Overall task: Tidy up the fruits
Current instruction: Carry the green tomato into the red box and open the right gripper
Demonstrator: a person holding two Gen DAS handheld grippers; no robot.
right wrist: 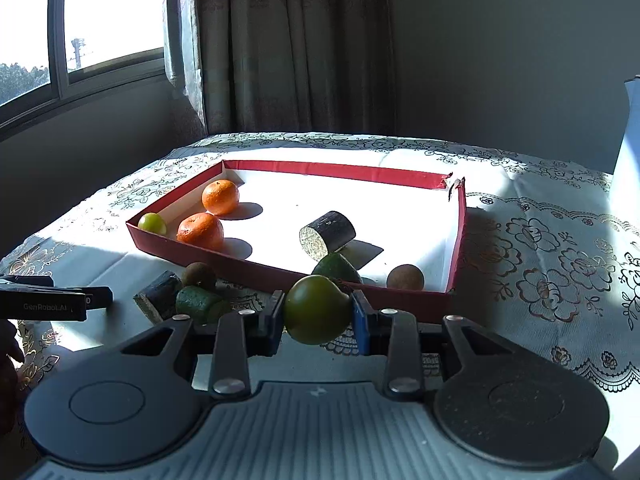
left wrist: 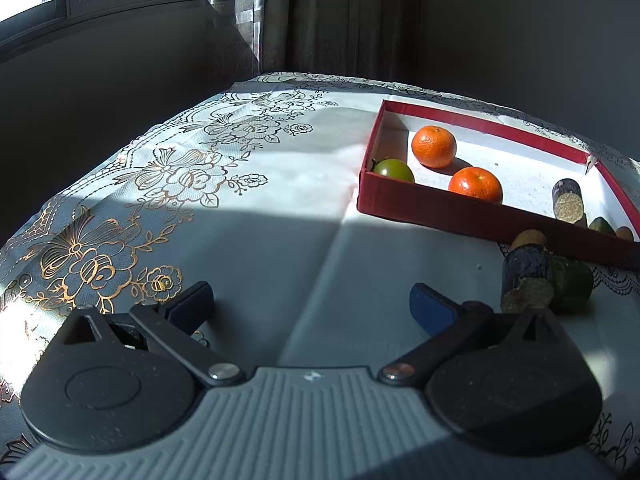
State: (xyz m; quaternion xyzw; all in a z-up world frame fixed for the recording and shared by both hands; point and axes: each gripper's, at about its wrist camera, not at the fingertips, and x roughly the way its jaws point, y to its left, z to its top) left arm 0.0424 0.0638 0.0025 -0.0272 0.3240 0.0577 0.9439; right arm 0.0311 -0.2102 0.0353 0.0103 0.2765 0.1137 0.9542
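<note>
My right gripper (right wrist: 317, 312) is shut on a dark green round fruit (right wrist: 316, 309), held just in front of the near wall of the red box (right wrist: 256, 270). Inside the box lie two oranges (right wrist: 220, 197) (right wrist: 200, 231), a small green fruit (right wrist: 152, 223), a dark cane piece (right wrist: 328, 234), a green piece (right wrist: 337, 267) and a brown round fruit (right wrist: 405, 277). My left gripper (left wrist: 312, 304) is open and empty over the cloth, left of the box (left wrist: 460, 216). It shows at the left edge of the right wrist view (right wrist: 60, 300).
Outside the box, near its front wall, lie a dark cane piece (right wrist: 158, 294), a green piece (right wrist: 197, 304) and a brown fruit (right wrist: 199, 275). They also show in the left wrist view (left wrist: 528, 280). A flowered tablecloth (left wrist: 168, 176) covers the table. Curtain and window stand behind.
</note>
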